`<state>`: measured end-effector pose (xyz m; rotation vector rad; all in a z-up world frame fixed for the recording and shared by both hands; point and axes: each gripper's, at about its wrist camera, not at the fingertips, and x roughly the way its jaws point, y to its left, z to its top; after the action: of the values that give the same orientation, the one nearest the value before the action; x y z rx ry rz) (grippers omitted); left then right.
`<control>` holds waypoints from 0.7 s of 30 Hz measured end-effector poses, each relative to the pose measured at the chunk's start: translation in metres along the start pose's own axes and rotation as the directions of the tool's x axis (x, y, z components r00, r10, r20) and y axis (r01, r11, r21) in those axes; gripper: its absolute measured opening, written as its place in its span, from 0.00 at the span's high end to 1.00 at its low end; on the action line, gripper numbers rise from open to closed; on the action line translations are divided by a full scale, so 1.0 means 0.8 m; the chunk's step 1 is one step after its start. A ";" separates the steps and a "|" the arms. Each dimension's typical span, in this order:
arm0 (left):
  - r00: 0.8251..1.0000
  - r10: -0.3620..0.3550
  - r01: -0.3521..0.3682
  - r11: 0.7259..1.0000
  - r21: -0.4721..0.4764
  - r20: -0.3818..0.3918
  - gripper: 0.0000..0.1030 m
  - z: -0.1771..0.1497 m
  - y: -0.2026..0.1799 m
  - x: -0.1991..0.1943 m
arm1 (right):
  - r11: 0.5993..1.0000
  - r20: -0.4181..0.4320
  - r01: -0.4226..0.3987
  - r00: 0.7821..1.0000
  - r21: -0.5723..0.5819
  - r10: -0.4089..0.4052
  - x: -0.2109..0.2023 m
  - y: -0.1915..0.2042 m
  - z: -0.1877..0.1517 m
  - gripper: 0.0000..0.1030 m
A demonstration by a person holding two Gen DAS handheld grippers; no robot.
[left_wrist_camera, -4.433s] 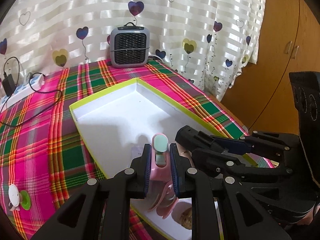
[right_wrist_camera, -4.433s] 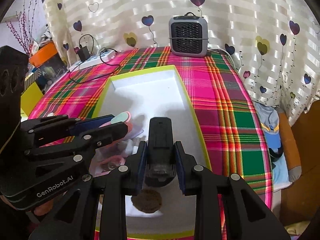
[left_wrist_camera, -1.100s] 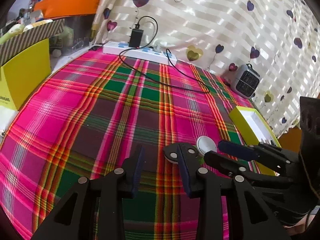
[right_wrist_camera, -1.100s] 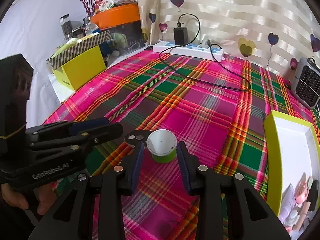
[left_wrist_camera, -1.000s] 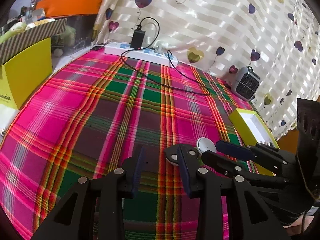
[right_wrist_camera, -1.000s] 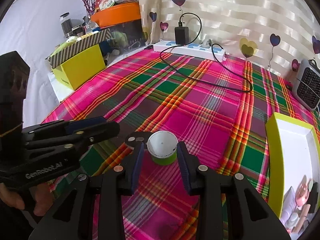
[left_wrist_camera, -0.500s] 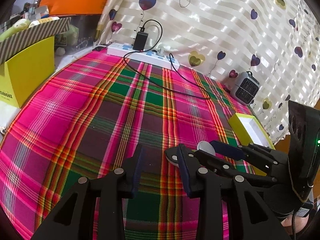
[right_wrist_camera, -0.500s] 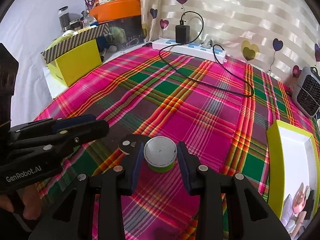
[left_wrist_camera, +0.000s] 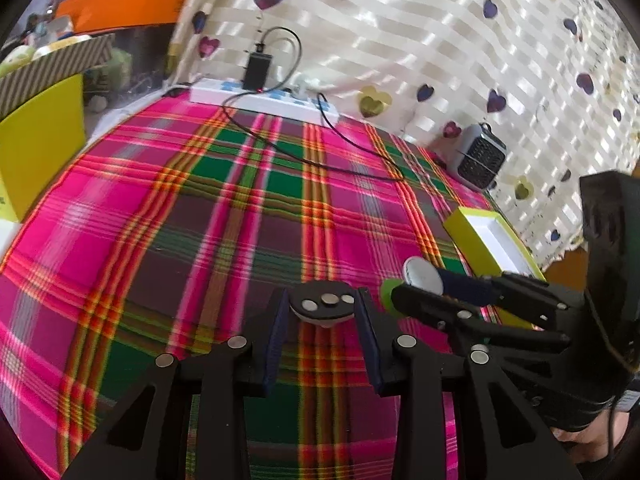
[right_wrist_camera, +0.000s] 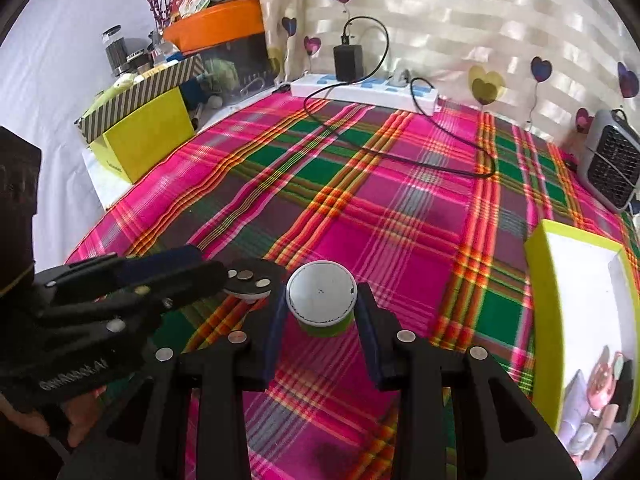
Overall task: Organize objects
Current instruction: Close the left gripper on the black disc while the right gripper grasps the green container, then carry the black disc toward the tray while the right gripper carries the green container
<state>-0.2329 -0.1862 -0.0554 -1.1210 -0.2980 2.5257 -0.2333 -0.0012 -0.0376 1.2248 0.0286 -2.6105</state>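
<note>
A small black disc (left_wrist_camera: 323,305) with three silver studs and a white underside lies on the plaid tablecloth (left_wrist_camera: 224,216). My left gripper (left_wrist_camera: 322,300) stands around it with its jaws opening, pads just clear of its rim. Beside it is a green cup with a white lid (right_wrist_camera: 322,298), seen also from the left wrist as cup (left_wrist_camera: 418,276). My right gripper (right_wrist_camera: 321,304) is open, its fingers close on either side of the cup. In the right wrist view the left gripper (right_wrist_camera: 208,268) reaches in from the left to the disc (right_wrist_camera: 250,280).
A yellow-green box (right_wrist_camera: 540,280) with a white inside stands at the right and holds a pink item (right_wrist_camera: 600,376) among others. At the back are a power strip (right_wrist_camera: 360,88) with a black cable and a grey heater (right_wrist_camera: 612,168). A yellow carton (right_wrist_camera: 148,140) sits off the table's left edge.
Both grippers left the box and came to the cloth's near side. In the last second the left jaws widened and the disc came between them; the cup sits deeper between the right fingers.
</note>
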 end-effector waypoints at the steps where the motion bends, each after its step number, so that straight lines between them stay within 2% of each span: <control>1: 1.000 -0.009 0.009 1.000 -0.003 -0.005 0.60 -0.001 -0.001 0.002 | 1.000 0.005 0.004 1.000 0.003 -0.004 -0.004 -0.002 -0.001 0.66; 3: 1.000 -0.021 0.021 1.000 0.001 -0.016 0.59 -0.002 -0.005 0.007 | 1.000 0.010 0.008 1.000 0.008 -0.009 -0.011 -0.006 -0.003 0.66; 7: 0.999 0.000 0.001 0.999 0.047 -0.039 0.57 -0.003 -0.019 0.020 | 1.000 0.025 0.003 1.000 0.017 -0.004 -0.023 -0.014 -0.007 0.66; 21: 0.990 0.128 -0.119 0.984 0.131 -0.064 0.57 0.003 -0.039 0.048 | 0.999 0.082 -0.029 0.996 0.036 0.026 -0.059 -0.029 -0.016 0.66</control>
<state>-0.2510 -0.1426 -0.0695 -1.2109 -0.0494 2.5626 -0.2002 0.0330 -0.0124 1.1213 -0.0517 -2.6457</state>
